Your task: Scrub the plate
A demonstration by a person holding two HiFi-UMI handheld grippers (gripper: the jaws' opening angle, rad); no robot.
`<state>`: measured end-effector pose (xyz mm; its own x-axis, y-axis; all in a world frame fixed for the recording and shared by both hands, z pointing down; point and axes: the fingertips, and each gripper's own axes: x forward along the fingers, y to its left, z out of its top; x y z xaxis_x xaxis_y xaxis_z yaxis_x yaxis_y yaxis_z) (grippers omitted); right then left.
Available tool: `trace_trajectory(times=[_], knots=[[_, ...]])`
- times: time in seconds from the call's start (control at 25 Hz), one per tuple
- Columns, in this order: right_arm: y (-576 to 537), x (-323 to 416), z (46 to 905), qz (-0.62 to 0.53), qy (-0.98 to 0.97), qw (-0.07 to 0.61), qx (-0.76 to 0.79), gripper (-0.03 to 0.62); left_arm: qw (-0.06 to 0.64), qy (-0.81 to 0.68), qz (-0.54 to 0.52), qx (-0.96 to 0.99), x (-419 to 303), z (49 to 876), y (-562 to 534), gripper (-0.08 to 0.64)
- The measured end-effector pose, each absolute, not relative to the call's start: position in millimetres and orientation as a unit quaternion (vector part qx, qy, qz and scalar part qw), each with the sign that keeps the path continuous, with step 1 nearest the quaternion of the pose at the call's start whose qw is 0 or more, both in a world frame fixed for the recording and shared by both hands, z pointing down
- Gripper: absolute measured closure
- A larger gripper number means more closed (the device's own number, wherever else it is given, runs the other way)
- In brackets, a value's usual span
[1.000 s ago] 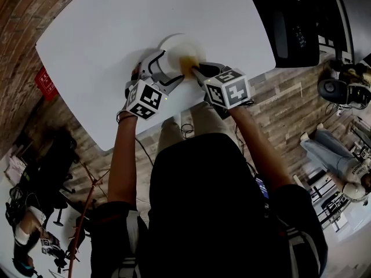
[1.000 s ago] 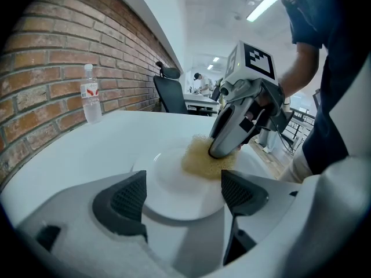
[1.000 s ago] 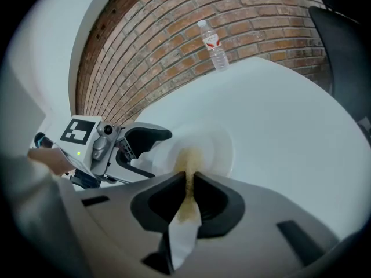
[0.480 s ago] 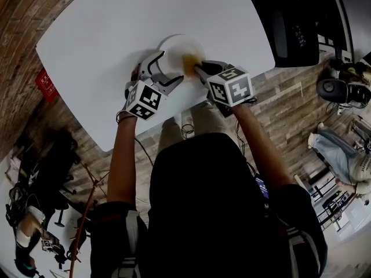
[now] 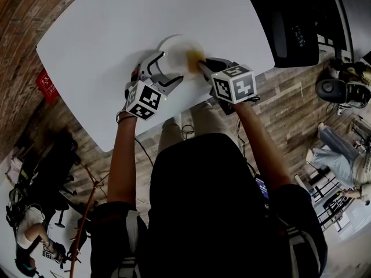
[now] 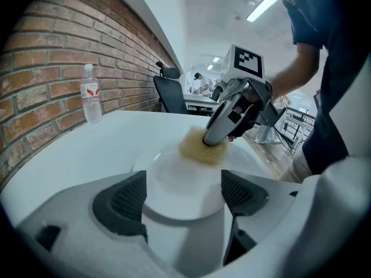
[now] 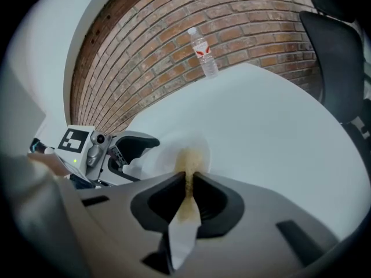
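Head view: the white plate (image 5: 173,50) sits on the white worktop (image 5: 110,33), close to the near edge, and both tools are at it. The left tongs (image 5: 164,69) are spread wide at the plate's near-left side. Over to the left gripper view: the left tongs (image 6: 182,194) stand well apart, dark pads on either side, and the near rim of the plate (image 6: 174,181) lies between them. Whether the pads actually touch the rim, I can't tell. Nothing is clamped there.

On the far half of the plate, the right tongs (image 6: 212,138) press a yellow sponge (image 6: 202,148) down onto the surface. The right gripper view confirms it: the right tongs (image 7: 186,184) are closed tight on the sponge (image 7: 188,160), which bulges out beyond the tips onto the plate (image 7: 159,155).

Further back, a clear water bottle (image 7: 203,54) stands upright on the worktop (image 7: 278,126), just in front of the brick wall (image 7: 168,36).
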<state>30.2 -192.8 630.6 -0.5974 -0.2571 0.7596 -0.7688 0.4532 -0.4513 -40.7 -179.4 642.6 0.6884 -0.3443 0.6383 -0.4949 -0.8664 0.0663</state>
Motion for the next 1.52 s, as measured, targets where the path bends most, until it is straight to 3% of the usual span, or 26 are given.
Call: trace_trajectory(times=[0.52, 0.88, 1.36, 1.44, 1.52], knots=[[-190.0, 30.3, 629.8, 0.424, -0.789, 0.301, 0.327, 0.548, 0.125, -0.244, 0.319, 0.907, -39.1, 642.1, -182.2, 0.173], [-190.2, 28.6, 616.1, 0.412, -0.796, 0.291, 0.335, 0.548, 0.17, -0.244, 0.327, 0.897, -39.7, 630.4, -178.2, 0.173], [-203.7, 22.4, 581.4, 0.371, -0.812, 0.267, 0.363, 0.549, 0.137, -0.287, 0.252, 0.914, -36.9, 565.3, -187.8, 0.176], [-203.0, 20.7, 575.2, 0.361, -0.815, 0.269, 0.364, 0.549, 0.134, -0.286, 0.246, 0.916, -36.8, 555.5, -185.3, 0.222], [-204.7, 19.1, 567.2, 0.351, -0.819, 0.268, 0.367, 0.549, 0.124, -0.291, 0.238, 0.919, -38.6, 543.9, -185.4, 0.419]])
